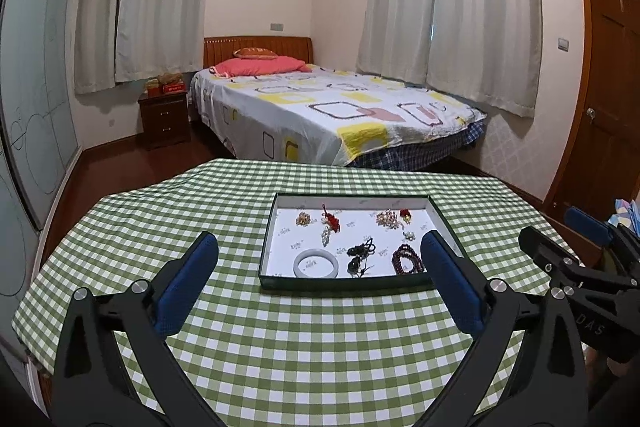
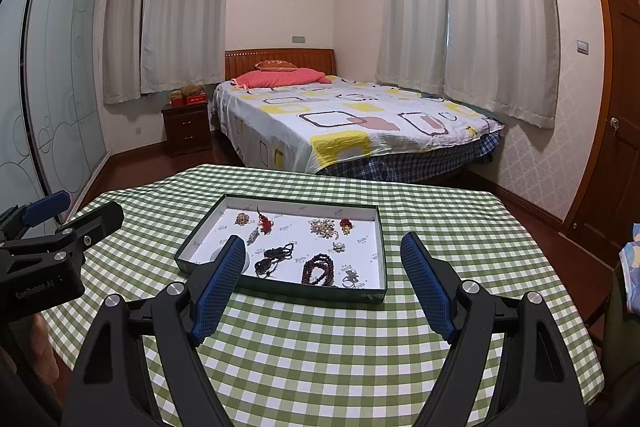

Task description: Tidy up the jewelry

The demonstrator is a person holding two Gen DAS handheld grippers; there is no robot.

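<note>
A shallow dark-green tray [image 1: 344, 281] [image 2: 312, 289] with a white lining lies on the checked table. Inside it are a white bangle [image 1: 316, 264], a black cord pendant [image 1: 360, 257] [image 2: 274, 259], a dark red bead bracelet [image 1: 408, 259] [image 2: 318, 269], a red knotted tassel [image 1: 332, 221], a pearl brooch [image 2: 324, 227] and several smaller pieces. My left gripper [image 1: 319, 241] hovers open in front of the tray with nothing between its blue pads. My right gripper [image 2: 323, 243] is open too, just short of the tray's near wall. Its left finger hides most of the bangle.
The table wears a green-and-white checked cloth [image 1: 280, 347] that falls away at the far and side edges. Beyond it stand a bed [image 1: 320, 107], a dark nightstand [image 1: 164, 121] and a wooden door [image 1: 608, 87] at the right. Each gripper shows at the other view's edge.
</note>
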